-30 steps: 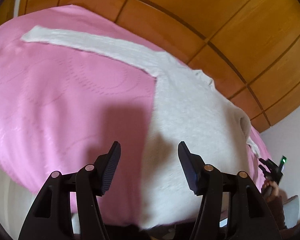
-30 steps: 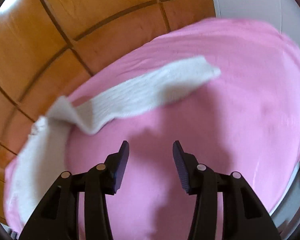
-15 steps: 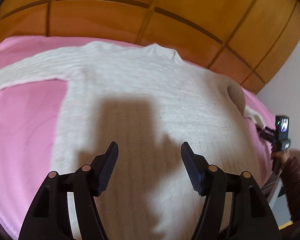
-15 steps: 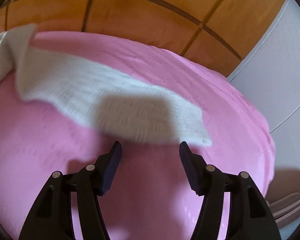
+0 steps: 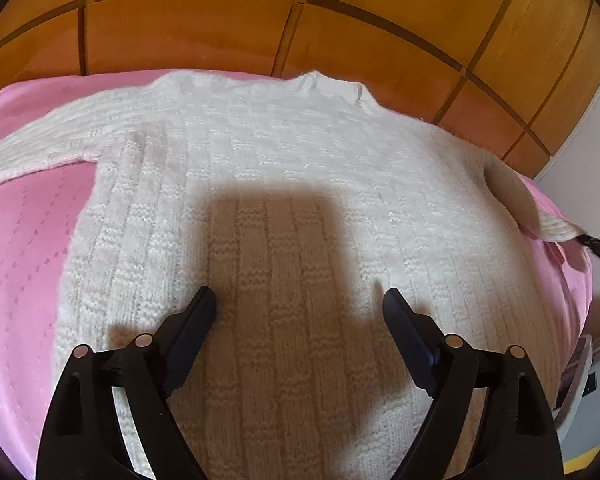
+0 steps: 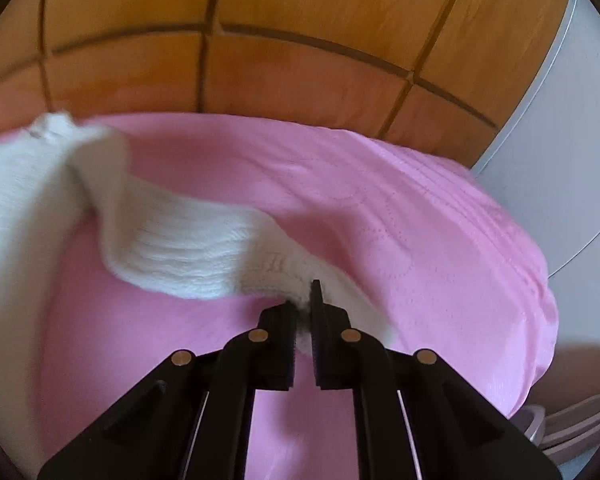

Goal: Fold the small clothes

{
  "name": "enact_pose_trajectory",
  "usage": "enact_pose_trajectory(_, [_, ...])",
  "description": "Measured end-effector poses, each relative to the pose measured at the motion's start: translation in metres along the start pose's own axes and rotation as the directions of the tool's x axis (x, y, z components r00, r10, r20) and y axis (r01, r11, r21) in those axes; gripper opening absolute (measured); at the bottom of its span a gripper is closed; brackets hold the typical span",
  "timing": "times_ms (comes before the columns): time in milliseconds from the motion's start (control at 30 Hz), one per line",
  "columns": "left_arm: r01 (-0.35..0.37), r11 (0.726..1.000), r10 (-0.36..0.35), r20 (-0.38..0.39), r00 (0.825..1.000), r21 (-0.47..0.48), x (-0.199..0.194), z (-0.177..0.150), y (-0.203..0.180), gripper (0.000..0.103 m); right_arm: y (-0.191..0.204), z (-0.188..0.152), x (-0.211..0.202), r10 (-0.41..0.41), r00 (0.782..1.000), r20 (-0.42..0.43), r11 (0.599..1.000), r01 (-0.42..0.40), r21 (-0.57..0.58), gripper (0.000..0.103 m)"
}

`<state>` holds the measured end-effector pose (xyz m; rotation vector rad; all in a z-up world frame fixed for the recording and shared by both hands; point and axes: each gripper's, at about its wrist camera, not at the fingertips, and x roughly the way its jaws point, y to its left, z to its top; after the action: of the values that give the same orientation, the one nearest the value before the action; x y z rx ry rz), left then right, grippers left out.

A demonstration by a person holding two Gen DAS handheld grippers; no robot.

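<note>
A small white knitted sweater [image 5: 284, 184] lies flat on a pink bedspread [image 5: 24, 248], collar toward the wooden headboard. My left gripper [image 5: 300, 300] hovers over the sweater's lower body, its jaws opening wide with no fabric between them. In the right wrist view my right gripper [image 6: 303, 300] is shut on the cuff end of the sweater's right sleeve [image 6: 188, 248], which lifts slightly off the bedspread [image 6: 400, 232]. The same sleeve's cuff [image 5: 556, 232] shows at the right edge of the left wrist view, pinched by a dark gripper tip.
A wooden panelled headboard [image 5: 260, 28] stands behind the bed. A white wall [image 6: 572, 128] lies to the right. The other sleeve [image 5: 40, 140] stretches out to the left over the pink cover. Beyond the bed's right edge sits some pale furniture [image 6: 572, 420].
My right gripper came down onto the sleeve's cuff and closed on it. My left gripper swung from the sweater's left side to over its body and opened wider.
</note>
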<state>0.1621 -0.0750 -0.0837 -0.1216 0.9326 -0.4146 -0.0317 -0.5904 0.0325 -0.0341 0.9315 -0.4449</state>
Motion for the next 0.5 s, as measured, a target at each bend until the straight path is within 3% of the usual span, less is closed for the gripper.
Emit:
enact_pose_trajectory(133, [0.019, 1.000, -0.019, 0.007, 1.000, -0.018, 0.003, 0.002, 0.003, 0.087, -0.008, 0.007, -0.055, 0.139, 0.990, -0.005, 0.988, -0.139, -0.066, 0.005])
enact_pose_trajectory(267, [0.043, 0.998, -0.042, 0.015, 0.999, -0.041, 0.005, 0.003, 0.005, 0.091, -0.019, 0.020, -0.073, 0.210, 0.977, -0.040, 0.973, -0.213, -0.093, 0.005])
enact_pose_trajectory(400, [0.044, 0.999, -0.043, 0.019, 0.999, -0.031, 0.006, 0.003, 0.003, 0.094, -0.047, 0.035, -0.035, 0.108, 0.987, -0.118, 0.993, -0.113, -0.031, 0.005])
enact_pose_trajectory(500, [0.045, 0.999, -0.044, 0.019, 0.999, -0.029, 0.007, 0.003, 0.003, 0.094, -0.076, 0.049, 0.016, 0.025, 0.984, -0.179, 0.998, -0.014, 0.064, 0.006])
